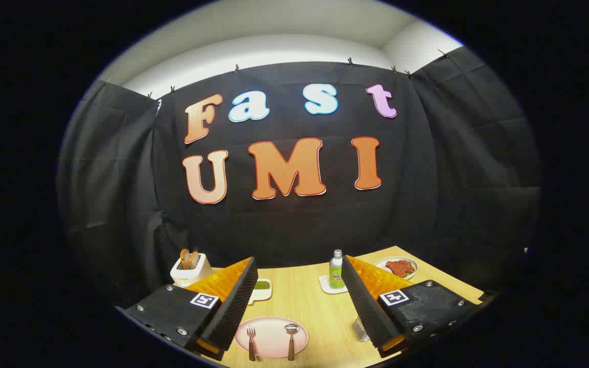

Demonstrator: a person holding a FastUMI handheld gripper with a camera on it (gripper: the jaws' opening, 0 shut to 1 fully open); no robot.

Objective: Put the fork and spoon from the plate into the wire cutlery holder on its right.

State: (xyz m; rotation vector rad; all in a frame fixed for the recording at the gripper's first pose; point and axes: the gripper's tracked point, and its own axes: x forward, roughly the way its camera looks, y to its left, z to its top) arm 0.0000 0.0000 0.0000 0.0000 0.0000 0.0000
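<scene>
A pink plate (270,333) lies on the wooden table between my two fingers, a little toward the left one. On it rest a fork (251,341) at the left and a spoon (291,338) at the right, both with brown handles pointing toward me. The wire cutlery holder (360,329) stands to the plate's right, partly hidden by my right finger. My gripper (302,347) is open, held above the table with nothing between its fingers.
Beyond the fingers stand a white toaster with bread (189,270), a small white dish of green bits (261,289), a green-labelled bottle on a white coaster (336,270) and a plate of red food (400,267). The black cloth wall closes the table's far side.
</scene>
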